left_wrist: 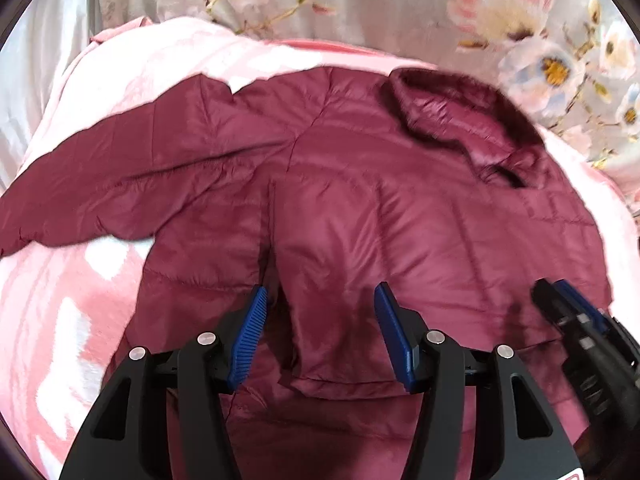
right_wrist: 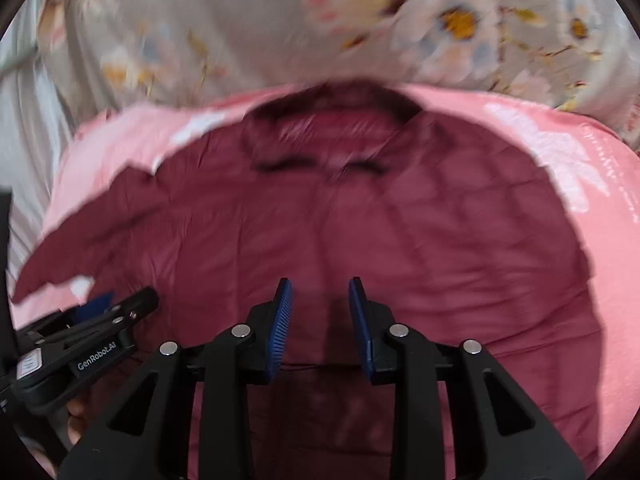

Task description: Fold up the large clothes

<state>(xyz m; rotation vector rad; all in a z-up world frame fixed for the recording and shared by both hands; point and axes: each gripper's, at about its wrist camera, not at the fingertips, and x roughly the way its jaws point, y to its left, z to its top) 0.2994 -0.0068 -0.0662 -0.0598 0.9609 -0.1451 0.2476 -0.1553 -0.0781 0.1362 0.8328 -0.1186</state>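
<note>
- Left tool (left_wrist: pixel 320 300) hangs over the near middle of the jacket, blue pads spread wide, nothing pinched; a raised ridge of fabric lies below the gap.
- Right tool (right_wrist: pixel 320 292) sits to its right, pads parted more narrowly and empty, with maroon fabric beneath them; this view is smeared.
- The maroon puffer jacket (left_wrist: pixel 360 200) lies spread on the pink blanket (left_wrist: pixel 60 320) over the bed, collar (left_wrist: pixel 460 120) at the far side, hem near. One sleeve (left_wrist: pixel 100 184) trails out left; the right side looks tucked in already.
- Beyond the blanket, a flowered grey sheet (left_wrist: pixel 380 8).
- Judgement: a fold has just been laid and both tools are free. The left sleeve looks like the next piece.
- To do it well: pinch the cuff and shoulder seam through the padding, lift low, carry across flat. Slippery shell fabric may slide and puff back open.
</note>
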